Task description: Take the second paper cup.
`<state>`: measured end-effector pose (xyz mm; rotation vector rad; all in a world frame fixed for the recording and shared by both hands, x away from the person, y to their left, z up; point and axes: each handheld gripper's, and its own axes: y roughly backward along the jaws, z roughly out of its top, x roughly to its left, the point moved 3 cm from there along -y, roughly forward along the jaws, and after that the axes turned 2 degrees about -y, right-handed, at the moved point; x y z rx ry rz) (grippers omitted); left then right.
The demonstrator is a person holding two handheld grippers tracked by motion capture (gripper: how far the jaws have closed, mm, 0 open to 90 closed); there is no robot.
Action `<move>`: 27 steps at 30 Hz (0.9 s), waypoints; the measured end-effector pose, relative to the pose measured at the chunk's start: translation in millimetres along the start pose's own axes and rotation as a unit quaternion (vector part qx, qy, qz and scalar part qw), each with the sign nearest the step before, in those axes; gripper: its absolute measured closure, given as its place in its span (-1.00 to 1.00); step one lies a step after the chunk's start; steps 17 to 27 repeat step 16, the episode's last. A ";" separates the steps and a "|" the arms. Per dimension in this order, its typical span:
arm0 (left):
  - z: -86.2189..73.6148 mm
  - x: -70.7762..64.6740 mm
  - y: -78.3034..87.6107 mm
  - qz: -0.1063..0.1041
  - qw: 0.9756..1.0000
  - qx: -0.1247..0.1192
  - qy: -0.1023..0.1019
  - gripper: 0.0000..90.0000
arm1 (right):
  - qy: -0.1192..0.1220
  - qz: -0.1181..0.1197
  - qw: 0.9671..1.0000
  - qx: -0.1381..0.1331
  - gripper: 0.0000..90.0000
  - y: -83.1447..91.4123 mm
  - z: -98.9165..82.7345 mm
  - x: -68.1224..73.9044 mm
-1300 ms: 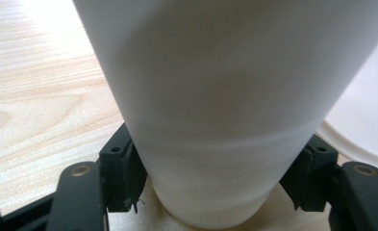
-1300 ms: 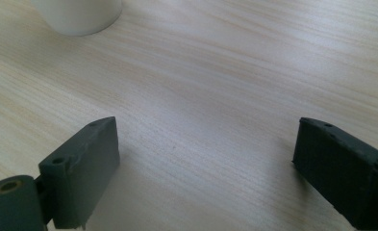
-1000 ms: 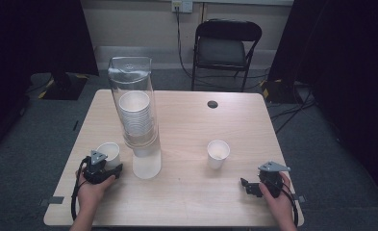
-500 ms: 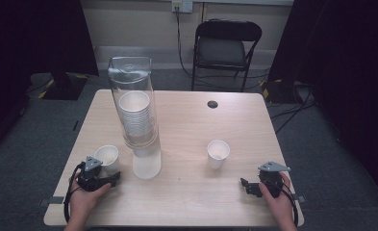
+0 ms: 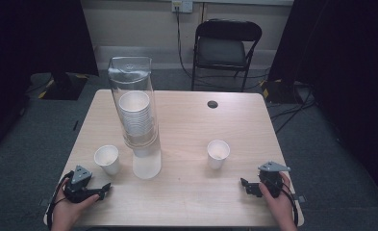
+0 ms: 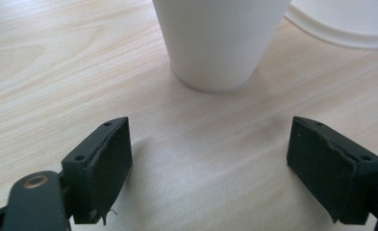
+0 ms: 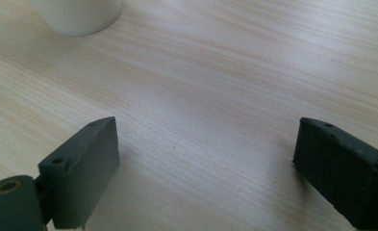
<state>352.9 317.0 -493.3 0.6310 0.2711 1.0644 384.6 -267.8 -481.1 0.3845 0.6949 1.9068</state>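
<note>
While the left hand-held gripper (image 5: 101, 188) rests on the tabletop (image 5: 191, 202) with its jaws spread and nothing between them, having just been opening, the white paper cup (image 5: 107, 159) stands upright and free at its 12 o'clock, apart from the pads (image 6: 100, 159). At the cup's 3 o'clock rises the clear cup dispenser (image 5: 134, 115) holding a nested stack. A second paper cup (image 5: 218, 153) stands at 11 o'clock of the right hand-held gripper (image 5: 245, 185), likewise released and empty. Such a cup is judged light, thin-walled and easily crushed or tipped; a gentle grasp across the mid-wall, below the rolled rim, suits it best.
</note>
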 end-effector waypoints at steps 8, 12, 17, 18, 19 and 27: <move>-6.0 1.4 3.7 -0.018 1.000 -0.004 0.004 -0.66 | 0.000 0.000 1.000 0.000 -0.82 0.0 0.0 0.0; -5.9 1.5 3.4 -0.021 1.000 -0.004 0.002 -0.68 | 0.000 0.000 1.000 0.000 -0.82 0.0 0.0 0.0; -5.8 1.2 3.4 -0.024 1.000 -0.002 0.000 -0.70 | 0.001 -0.002 1.000 -0.001 -0.82 0.0 0.0 -0.9; -5.8 1.2 3.4 -0.024 1.000 -0.002 0.000 -0.70 | 0.001 -0.002 1.000 -0.001 -0.82 0.0 0.0 -0.9; -5.8 1.2 3.4 -0.024 1.000 -0.002 0.000 -0.70 | 0.001 -0.002 1.000 -0.001 -0.82 0.0 0.0 -0.9; -5.8 1.2 3.4 -0.024 1.000 -0.002 0.000 -0.70 | 0.001 -0.002 1.000 -0.001 -0.82 0.0 0.0 -0.9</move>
